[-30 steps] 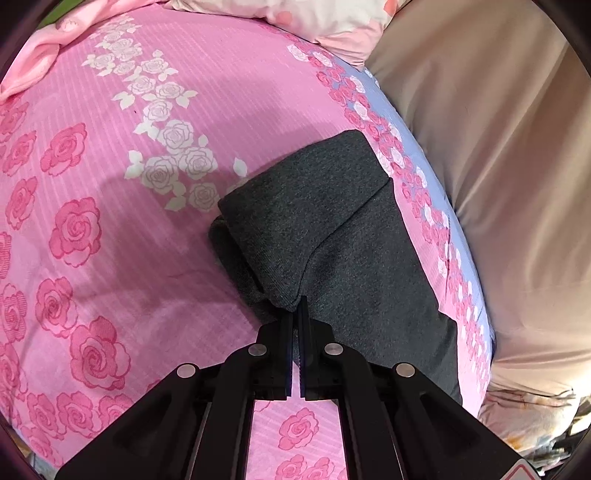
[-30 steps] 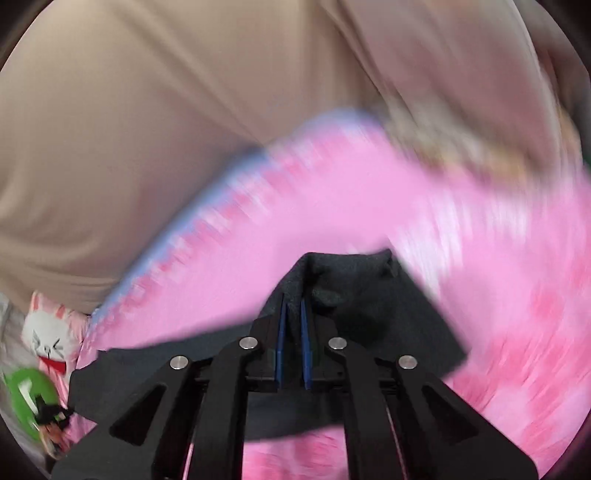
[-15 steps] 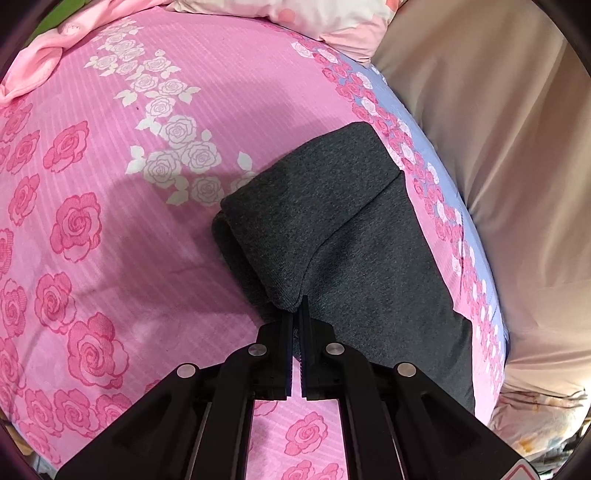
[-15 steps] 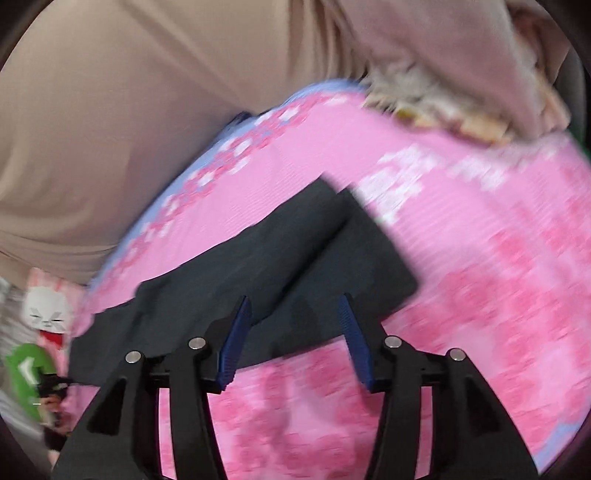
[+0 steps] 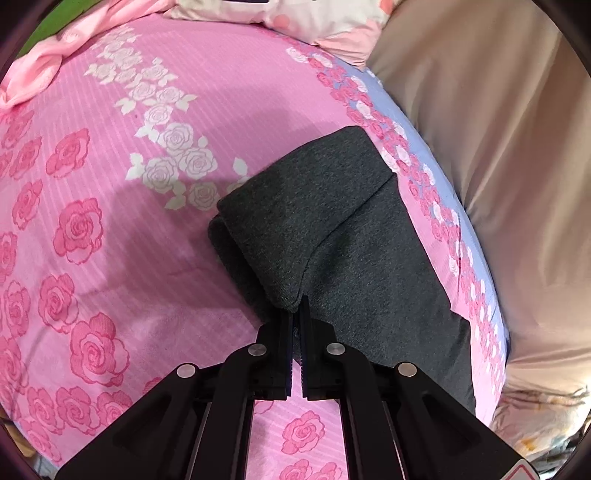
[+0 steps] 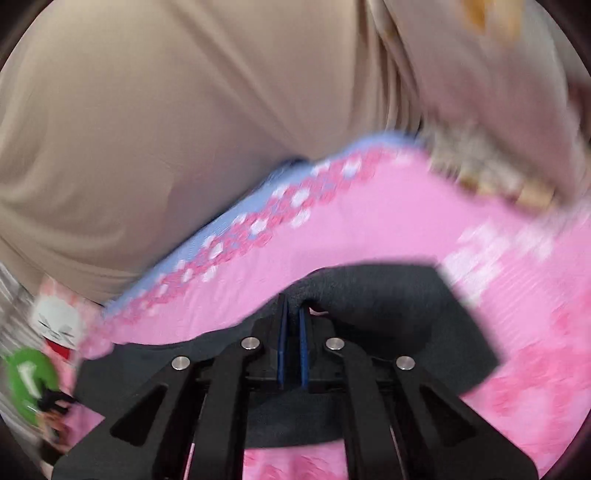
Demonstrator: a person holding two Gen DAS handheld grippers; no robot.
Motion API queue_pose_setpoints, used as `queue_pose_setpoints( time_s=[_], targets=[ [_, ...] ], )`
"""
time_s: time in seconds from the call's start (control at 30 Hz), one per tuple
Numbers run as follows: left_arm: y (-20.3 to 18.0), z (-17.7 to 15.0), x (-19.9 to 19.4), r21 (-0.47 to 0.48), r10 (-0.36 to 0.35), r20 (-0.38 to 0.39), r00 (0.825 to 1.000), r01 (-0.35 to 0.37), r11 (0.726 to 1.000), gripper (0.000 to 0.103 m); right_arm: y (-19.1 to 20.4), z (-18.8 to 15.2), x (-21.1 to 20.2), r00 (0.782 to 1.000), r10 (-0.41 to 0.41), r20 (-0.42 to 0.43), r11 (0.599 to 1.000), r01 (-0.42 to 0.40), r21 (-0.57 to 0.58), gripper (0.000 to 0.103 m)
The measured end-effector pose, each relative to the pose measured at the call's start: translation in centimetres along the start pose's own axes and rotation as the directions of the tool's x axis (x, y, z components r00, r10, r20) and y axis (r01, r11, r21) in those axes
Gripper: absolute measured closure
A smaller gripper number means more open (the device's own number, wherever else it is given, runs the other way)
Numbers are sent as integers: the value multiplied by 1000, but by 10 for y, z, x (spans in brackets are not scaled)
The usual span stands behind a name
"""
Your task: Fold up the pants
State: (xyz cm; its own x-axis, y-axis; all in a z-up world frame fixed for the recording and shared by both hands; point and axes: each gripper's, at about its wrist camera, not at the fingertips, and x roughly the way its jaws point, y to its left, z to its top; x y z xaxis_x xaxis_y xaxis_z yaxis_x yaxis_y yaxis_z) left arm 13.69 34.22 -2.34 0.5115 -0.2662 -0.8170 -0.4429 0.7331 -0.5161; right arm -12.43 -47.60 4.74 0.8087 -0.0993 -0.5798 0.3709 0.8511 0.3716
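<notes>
Left gripper: black two-finger tool, fingers pressed together on a folded corner of the dark grey knit pants; fabric pinched between the pads.

Right gripper: fingers nearly together, blue pads showing, a raised ridge of the same pants caught between them. View blurred, but the cloth clearly lifts at the tips.

Pants lie partly folded on the pink rose-print bedsheet, near its lilac-bordered edge. One layer is doubled over the long flat layer that runs along that edge.

Beyond the edge: beige draped fabric. At the sheet's far edge, a pale pink-and-white pillow; at its far left corner, crumpled pink cloth. Right view, lower left: a white cartoon-face cushion, blurred.
</notes>
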Motion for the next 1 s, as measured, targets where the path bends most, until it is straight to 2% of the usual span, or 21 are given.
queue_pose_setpoints(
  time_s=[0.07, 0.13, 0.2, 0.23, 0.27, 0.33, 0.4, 0.43, 0.47, 0.5, 0.53, 0.6, 0.63, 0.7, 0.73, 0.77, 0.8, 0.83, 0.87, 0.93, 1.0],
  targets=[
    [2, 0, 5, 7, -4, -11, 1000, 4, 1000, 101, -8, -12, 22, 987, -108, -117, 992, 99, -76, 97],
    [5, -1, 11, -4, -13, -21, 1000, 13, 1000, 101, -24, -29, 47, 966, -139, -218, 990, 127, -68, 93],
    [8, -2, 12, -7, -23, -15, 1000, 23, 1000, 101, -35, -37, 49, 964, -134, -229, 991, 131, -25, 89],
    [8, -3, 11, -4, -22, -12, 1000, 22, 1000, 100, -41, -37, 45, 972, -87, -217, 995, 95, 26, 87],
    [7, -4, 10, 3, -16, -11, 1000, 16, 1000, 99, -46, -38, 42, 978, -49, -205, 995, 66, 77, 68],
    [7, -5, 9, 15, -9, -9, 1000, 9, 1000, 96, -57, -38, 38, 986, 0, -166, 988, 25, 150, 39],
    [8, -5, 9, 12, -9, -8, 1000, 9, 1000, 95, -68, -37, 45, 984, 44, -172, 980, -8, 200, 43],
    [8, -5, 9, 6, -12, -9, 1000, 12, 1000, 95, -73, -35, 50, 983, 69, -172, 972, -27, 233, 51],
    [8, -5, 10, 0, -11, -8, 1000, 11, 1000, 95, -78, -33, 56, 981, 93, -172, 963, -45, 264, 67],
    [8, -5, 10, -1, -9, -6, 1000, 9, 1000, 95, -80, -23, 55, 986, 83, -147, 961, -40, 274, 88],
    [7, -5, 10, -1, -4, -5, 1000, 4, 1000, 95, -75, -17, 48, 992, 62, -112, 966, -31, 258, 92],
    [6, -6, 9, -1, 7, -1, 1000, -7, 1000, 94, -64, 6, 11, 999, 46, 29, 978, -51, 200, 92],
    [5, -7, 8, 4, 12, 0, 1000, -12, 1000, 94, -61, 11, 0, 998, 25, 57, 984, -35, 177, 92],
    [3, -8, 7, 15, 19, 6, 1000, -19, 1000, 94, -60, 17, -13, 992, -114, 59, 988, 108, 107, 92],
    [3, -9, 7, 21, 22, 11, 1000, -22, 1000, 94, -66, 13, -10, 968, -252, 17, 967, 251, 54, 92],
    [2, -9, 8, 25, 23, 16, 1000, -23, 999, 94, -75, 6, -5, 935, -355, -26, 935, 355, 19, 89],
    [2, -9, 8, 26, 24, 19, 1000, -25, 999, 94, -83, 0, -4, 920, -388, -50, 921, 390, 14, 89],
    [1, -10, 9, 29, 27, 23, 999, -28, 999, 94, -93, -9, -6, 927, -368, -73, 928, 372, 41, 89],
    [0, -10, 9, 32, 34, 27, 999, -35, 999, 94, -99, -16, -10, 948, -308, -82, 946, 314, 81, 89],
    [-4, -10, 10, 37, 48, 29, 998, -50, 998, 94, -100, -23, -13, 972, -216, -90, 967, 225, 120, 86],
    [-4, -9, 11, 36, 54, 31, 998, -55, 998, 94, -99, -27, -10, 985, -123, -118, 978, 141, 156, 80]
  ],
)
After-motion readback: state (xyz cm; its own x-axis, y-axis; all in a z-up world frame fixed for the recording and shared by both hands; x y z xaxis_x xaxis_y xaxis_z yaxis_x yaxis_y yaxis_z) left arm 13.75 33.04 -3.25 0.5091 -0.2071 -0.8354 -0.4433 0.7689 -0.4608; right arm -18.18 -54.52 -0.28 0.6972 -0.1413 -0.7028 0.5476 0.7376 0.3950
